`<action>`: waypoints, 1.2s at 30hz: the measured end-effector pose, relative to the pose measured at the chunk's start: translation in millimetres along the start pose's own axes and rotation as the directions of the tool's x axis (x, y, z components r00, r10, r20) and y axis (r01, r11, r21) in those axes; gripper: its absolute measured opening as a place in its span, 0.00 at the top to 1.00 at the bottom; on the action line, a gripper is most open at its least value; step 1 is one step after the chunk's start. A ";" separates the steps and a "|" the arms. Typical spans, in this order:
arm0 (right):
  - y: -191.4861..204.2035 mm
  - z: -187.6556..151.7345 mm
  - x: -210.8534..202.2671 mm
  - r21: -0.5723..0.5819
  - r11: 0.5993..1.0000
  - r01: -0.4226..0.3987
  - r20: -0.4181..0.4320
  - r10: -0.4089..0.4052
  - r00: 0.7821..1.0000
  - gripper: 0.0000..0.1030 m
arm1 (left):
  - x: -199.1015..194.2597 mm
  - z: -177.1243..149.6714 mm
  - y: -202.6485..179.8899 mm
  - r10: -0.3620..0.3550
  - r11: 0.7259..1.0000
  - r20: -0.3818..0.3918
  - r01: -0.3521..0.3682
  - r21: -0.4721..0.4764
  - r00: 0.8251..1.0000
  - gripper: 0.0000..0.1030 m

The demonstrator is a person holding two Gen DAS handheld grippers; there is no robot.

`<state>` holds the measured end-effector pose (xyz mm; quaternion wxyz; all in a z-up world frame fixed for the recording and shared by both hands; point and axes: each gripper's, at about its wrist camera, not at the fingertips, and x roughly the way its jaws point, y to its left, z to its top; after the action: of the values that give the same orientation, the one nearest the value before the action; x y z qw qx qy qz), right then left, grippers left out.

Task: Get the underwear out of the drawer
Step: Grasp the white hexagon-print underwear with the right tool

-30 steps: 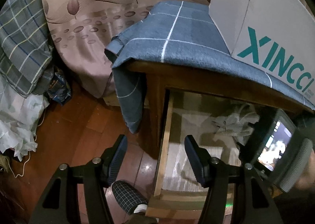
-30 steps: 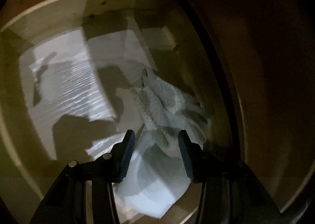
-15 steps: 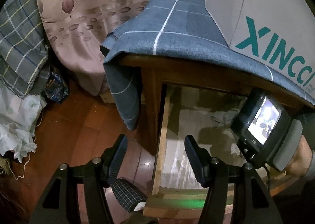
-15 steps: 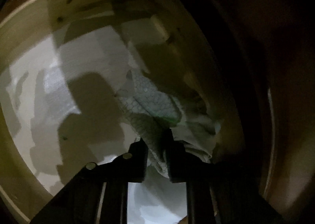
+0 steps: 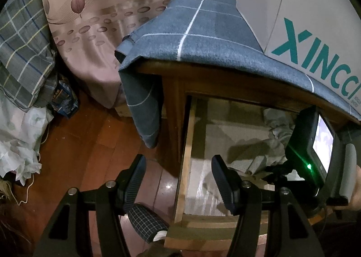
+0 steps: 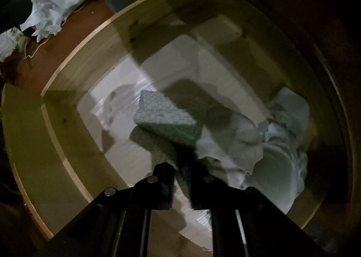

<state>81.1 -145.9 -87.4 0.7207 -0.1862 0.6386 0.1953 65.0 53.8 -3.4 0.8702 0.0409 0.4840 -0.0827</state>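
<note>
Right wrist view: the right gripper (image 6: 181, 186) points down into the open drawer (image 6: 63, 108), jaws clamped on patterned underwear (image 6: 167, 119). Left gripper (image 5: 178, 183) hangs over the drawer's edge, jaws apart, empty.

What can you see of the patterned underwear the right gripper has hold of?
The patterned underwear is soft pale grey-green fabric printed with a fine honeycomb-like mesh. One end is pinched in the shut right gripper; the rest spreads out in a flat fold over the white-lined bottom of the drawer, with a shadow beneath. Its far side seems to meet the crumpled pale clothes. Whether it has fully lifted is unclear.
</note>
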 end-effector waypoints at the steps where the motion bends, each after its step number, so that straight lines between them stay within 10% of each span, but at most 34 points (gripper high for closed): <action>1: -1.6 1.0 3.1 -0.003 1.000 0.007 -0.001 -0.007 1.000 0.83 | 0.2 -0.1 -0.1 0.000 1.000 0.000 0.000 0.001 1.000 0.40; 10: 21.8 -1.9 -20.0 -0.180 0.970 0.162 0.058 -0.154 0.986 0.38 | 0.6 0.7 -0.9 -0.014 1.000 -0.006 0.014 -0.010 1.000 0.40; 31: 18.3 29.0 34.8 -0.247 0.958 0.148 -0.008 -0.154 0.988 0.19 | 7.2 0.5 -0.6 -0.011 1.000 -0.025 0.010 -0.005 1.000 0.40; 36: 9.4 25.3 34.4 -0.241 0.961 0.137 -0.005 -0.143 0.990 0.29 | 8.0 0.1 -1.3 -0.007 1.000 -0.028 0.007 -0.002 1.000 0.40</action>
<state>101.4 -123.3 -118.8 0.6976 -0.3188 0.6036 0.2176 69.0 51.7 -10.2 0.8632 0.0395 0.4962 -0.0845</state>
